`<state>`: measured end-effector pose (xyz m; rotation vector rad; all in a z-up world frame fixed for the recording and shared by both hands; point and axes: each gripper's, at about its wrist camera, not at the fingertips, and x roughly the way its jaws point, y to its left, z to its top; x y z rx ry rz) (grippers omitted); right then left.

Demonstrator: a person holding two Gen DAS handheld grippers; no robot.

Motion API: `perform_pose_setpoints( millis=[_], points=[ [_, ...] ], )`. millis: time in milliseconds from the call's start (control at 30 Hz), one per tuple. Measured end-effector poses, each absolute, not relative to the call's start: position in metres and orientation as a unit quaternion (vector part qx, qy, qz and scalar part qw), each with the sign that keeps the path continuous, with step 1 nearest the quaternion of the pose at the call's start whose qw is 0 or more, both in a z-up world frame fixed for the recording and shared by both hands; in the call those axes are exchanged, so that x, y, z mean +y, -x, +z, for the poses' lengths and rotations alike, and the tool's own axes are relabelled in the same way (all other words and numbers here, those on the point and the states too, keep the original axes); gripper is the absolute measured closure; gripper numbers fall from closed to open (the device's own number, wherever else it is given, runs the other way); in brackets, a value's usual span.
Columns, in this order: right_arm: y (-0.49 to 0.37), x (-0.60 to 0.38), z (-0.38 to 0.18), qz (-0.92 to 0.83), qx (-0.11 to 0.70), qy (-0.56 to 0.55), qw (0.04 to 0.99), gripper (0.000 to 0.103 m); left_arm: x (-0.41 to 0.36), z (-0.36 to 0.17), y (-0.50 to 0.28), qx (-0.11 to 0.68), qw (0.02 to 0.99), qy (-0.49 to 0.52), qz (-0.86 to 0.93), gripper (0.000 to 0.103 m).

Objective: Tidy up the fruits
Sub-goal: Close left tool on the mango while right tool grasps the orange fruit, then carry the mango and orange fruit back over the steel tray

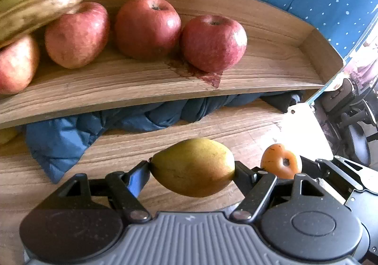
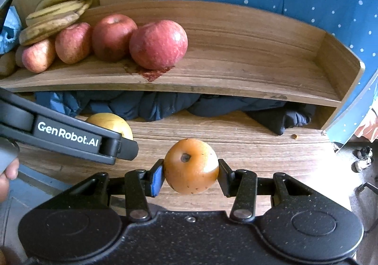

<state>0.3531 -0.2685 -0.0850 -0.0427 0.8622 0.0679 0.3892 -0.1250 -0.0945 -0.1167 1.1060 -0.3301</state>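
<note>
On the far shelf (image 2: 236,57), red apples (image 2: 158,44) and bananas (image 2: 56,11) are crowding the left end, leaving the right bare. Nearer, over the tabletop (image 2: 248,147), the left hand-held gripper (image 1: 192,168) is pinching a pear (image 1: 192,167) end to end; it is probably firm but bruisable. The right hand-held gripper (image 2: 191,167) is pinching a smooth orange fruit (image 2: 191,165) across its middle, likely soft, wanting gentle pressure.
</note>
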Motion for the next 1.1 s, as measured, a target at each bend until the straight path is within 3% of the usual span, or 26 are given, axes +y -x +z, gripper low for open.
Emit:
perform_pose_setpoints(
  millis=[1100],
  points=[
    [-0.292,-0.179,-0.053,0.206,0.427,0.081,0.877,0.055,-0.013,-0.076,-0.284,0.505,0.856,0.109,-0.027,0.024]
  ],
)
